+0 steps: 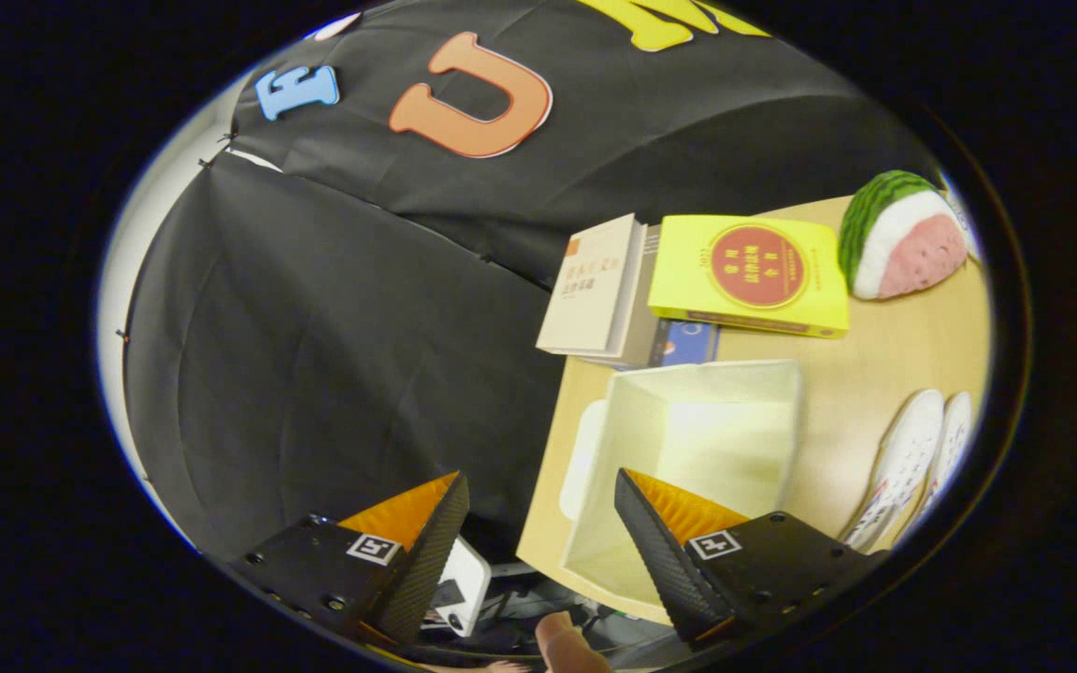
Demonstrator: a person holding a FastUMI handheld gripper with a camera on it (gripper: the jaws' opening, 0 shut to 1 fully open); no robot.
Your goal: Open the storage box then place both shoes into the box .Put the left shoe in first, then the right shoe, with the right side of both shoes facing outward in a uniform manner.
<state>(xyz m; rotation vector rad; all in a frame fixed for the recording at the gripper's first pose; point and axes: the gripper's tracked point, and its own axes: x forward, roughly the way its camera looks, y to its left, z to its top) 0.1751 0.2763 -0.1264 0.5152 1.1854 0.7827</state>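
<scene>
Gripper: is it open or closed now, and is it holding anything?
Gripper: open, holding nothing; the open storage box lies just beyond one finger.

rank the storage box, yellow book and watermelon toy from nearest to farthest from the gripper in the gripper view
The gripper is open, holding nothing.
1. Storage box: open, just ahead of the fingers, partly behind one fingertip.
2. Yellow book: beyond the box, lying on other books.
3. Watermelon toy: farthest, beside the yellow book at the table's far corner.

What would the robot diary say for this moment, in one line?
storage box: open, nothing inside | shoes: on table beside box | gripper: jaws open, holding nothing
</scene>
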